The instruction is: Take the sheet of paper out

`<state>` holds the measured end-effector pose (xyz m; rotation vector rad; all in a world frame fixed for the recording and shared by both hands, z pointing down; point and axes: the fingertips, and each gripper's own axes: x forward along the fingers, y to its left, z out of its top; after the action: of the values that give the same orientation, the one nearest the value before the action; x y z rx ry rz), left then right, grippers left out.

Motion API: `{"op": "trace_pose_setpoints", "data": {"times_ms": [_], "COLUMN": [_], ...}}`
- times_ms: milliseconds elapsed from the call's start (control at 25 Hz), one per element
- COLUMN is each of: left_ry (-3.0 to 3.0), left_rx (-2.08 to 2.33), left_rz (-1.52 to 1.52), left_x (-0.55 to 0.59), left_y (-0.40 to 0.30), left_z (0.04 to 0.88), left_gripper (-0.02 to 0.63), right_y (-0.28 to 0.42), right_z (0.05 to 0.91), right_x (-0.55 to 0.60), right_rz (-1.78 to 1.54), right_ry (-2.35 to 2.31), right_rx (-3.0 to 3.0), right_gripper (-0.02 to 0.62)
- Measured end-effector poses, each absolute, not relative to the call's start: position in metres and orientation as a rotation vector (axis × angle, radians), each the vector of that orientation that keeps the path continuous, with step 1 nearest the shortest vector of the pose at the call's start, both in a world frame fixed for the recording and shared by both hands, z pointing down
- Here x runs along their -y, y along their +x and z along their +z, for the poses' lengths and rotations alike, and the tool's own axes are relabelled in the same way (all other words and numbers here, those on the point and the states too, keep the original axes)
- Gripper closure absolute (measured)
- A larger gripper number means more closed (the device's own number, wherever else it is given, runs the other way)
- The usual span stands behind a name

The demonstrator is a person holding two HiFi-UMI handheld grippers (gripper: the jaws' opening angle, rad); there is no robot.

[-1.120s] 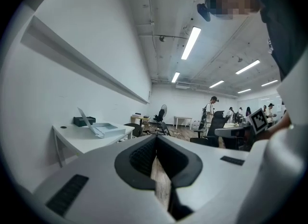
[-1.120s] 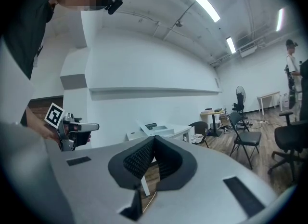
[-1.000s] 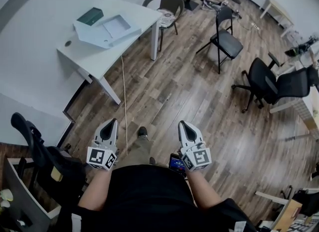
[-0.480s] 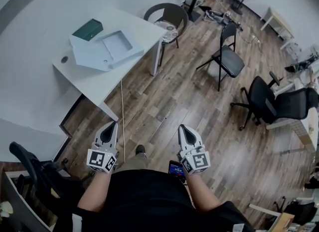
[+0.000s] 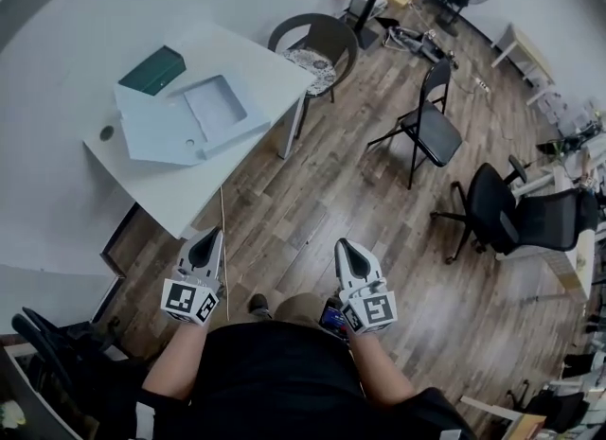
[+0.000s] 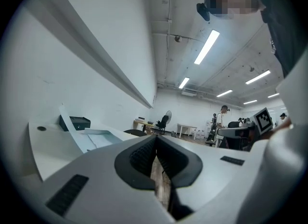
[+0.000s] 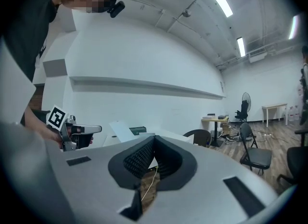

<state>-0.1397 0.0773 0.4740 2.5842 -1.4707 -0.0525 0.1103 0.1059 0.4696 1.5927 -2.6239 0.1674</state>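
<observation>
A light blue folder (image 5: 169, 131) lies open on the white table (image 5: 248, 55), far ahead of both grippers. A white sheet of paper (image 5: 216, 107) rests in its right half. A dark green book (image 5: 151, 70) lies beside it. My left gripper (image 5: 206, 237) and right gripper (image 5: 347, 247) are held level above the wooden floor, both shut and empty. In the left gripper view the jaws (image 6: 156, 141) meet, with the folder (image 6: 91, 138) at the left. In the right gripper view the jaws (image 7: 154, 141) also meet, and the left gripper (image 7: 72, 131) shows at the left.
A round-backed chair (image 5: 317, 45) stands at the table's right end. A black folding chair (image 5: 424, 126) and office chairs (image 5: 511, 216) stand further right. A thin cable (image 5: 225, 211) runs over the floor from the table. Another black chair (image 5: 47, 339) is at the lower left.
The table and folder have slid down and left in the head view and look nearer, as the person walks towards them. Both grippers keep their place and stay shut.
</observation>
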Motion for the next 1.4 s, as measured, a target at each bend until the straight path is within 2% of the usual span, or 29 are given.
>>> {"op": "trace_pose_setpoints", "data": {"times_ms": [400,960,1400], "left_ry": [2.578,2.3,2.129], "left_rx": [1.515,1.842,2.028], "left_rz": [-0.015,0.053,0.114], "left_x": [0.006,0.12,0.167], "left_y": [-0.11,-0.094,-0.106], "left_z": [0.486,0.477,0.478], "left_gripper": [0.603,0.601,0.492], "right_y": [0.144,0.129,0.115], "right_z": [0.487,0.483,0.482], "right_x": [-0.01,0.178,0.256], "right_rz": [0.193,0.229,0.248], "right_ry": [1.531,0.962,0.72], "right_rx": [2.671,2.922,3.021], "right_gripper": [0.584,0.584,0.584]}}
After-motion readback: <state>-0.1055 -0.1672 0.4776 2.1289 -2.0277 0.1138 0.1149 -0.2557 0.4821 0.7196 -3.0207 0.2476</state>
